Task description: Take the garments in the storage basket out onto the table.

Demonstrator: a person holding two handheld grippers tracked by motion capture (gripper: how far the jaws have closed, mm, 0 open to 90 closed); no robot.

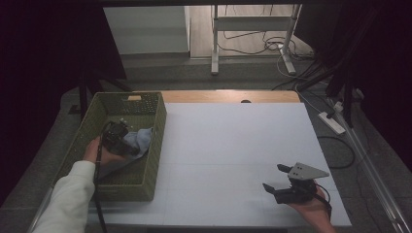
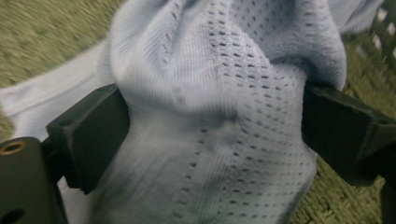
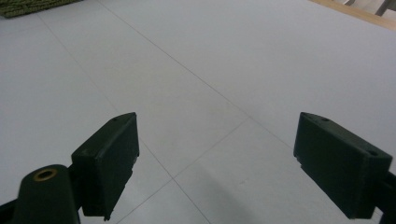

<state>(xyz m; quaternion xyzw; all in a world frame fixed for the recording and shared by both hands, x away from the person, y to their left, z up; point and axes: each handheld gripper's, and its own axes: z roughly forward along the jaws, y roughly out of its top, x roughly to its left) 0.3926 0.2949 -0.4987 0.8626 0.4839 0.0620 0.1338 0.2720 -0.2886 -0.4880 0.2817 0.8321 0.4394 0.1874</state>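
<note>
A white counter point(image 1: 233, 155) fills the frame's middle, its wooden edge along the top, dim grey floor and cables beyond. At left sits a green basket point(image 1: 154, 145); inside it the left gripper point(image 1: 121, 138) pinches a pale blue cloth point(image 2: 224, 93) between its fingers. At lower right the right gripper point(image 1: 274, 177) rests with fingers spread over bare counter.

- A pale blue perforated knit cloth point(image 2: 219, 107) bunches between the two black jaws of the left gripper point(image 2: 212, 126).
- Both jaws press its sides.
- Green woven basket point(image 2: 46, 42) lies behind and beneath.
</note>
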